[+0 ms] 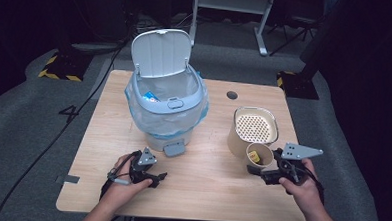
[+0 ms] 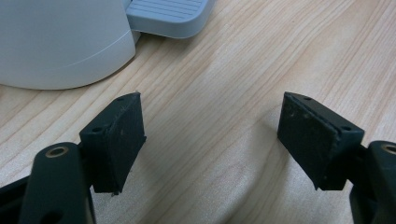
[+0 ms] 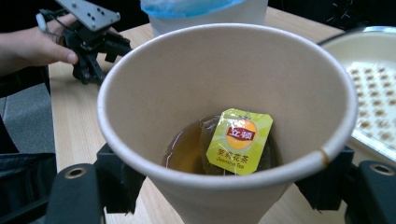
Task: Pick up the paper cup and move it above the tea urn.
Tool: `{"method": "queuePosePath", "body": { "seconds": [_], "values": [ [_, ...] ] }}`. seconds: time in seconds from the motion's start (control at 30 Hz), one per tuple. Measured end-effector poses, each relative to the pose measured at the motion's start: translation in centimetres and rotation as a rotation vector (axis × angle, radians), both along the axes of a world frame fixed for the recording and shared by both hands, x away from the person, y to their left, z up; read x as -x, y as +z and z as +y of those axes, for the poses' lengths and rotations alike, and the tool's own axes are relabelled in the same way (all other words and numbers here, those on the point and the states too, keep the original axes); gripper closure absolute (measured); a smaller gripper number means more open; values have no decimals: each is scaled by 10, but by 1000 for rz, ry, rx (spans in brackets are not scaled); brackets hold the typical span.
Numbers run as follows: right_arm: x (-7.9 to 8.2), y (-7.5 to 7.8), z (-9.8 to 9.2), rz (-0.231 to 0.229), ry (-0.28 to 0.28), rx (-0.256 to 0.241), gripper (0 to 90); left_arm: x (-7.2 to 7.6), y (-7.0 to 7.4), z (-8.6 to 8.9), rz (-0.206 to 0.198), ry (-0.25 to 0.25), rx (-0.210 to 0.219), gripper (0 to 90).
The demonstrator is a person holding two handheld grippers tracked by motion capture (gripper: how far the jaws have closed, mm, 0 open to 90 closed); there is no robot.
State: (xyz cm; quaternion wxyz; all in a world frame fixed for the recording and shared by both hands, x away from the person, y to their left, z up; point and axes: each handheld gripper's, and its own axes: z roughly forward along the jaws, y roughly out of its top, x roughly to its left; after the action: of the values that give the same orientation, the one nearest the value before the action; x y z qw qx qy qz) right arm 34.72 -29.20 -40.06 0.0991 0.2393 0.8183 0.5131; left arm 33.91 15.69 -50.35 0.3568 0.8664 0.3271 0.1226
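Note:
My right gripper (image 1: 261,166) is shut on a paper cup (image 1: 260,157), which tilts toward me beside a beige container (image 1: 253,130) with a perforated strainer top. In the right gripper view the paper cup (image 3: 224,116) holds brown tea and a tea bag with a yellow-green tag (image 3: 239,141); black jaws press its wall on both sides. My left gripper (image 1: 157,178) rests open on the wooden table (image 1: 206,181), just in front of the pedal (image 1: 174,149) of a grey bin (image 1: 165,101). In the left gripper view the fingers (image 2: 116,140) stand wide apart over bare wood.
The grey bin has its lid (image 1: 161,51) raised and a clear liner with blue trim; something blue lies inside. Its base (image 2: 60,42) and pedal (image 2: 168,16) are close ahead of the left gripper. A round cable hole (image 1: 231,95) sits near the table's far edge.

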Motion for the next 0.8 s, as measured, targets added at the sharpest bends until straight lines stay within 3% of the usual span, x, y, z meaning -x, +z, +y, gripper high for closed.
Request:
{"method": "queuePosePath", "body": {
  "seconds": [0.37,0.8],
  "values": [
    [-24,41,-3,-21,-16,31,285,0,0,0,0,3,-1,226],
    [-63,68,-8,-98,-68,38,288,0,0,0,0,3,-1,225]
  ]
}}
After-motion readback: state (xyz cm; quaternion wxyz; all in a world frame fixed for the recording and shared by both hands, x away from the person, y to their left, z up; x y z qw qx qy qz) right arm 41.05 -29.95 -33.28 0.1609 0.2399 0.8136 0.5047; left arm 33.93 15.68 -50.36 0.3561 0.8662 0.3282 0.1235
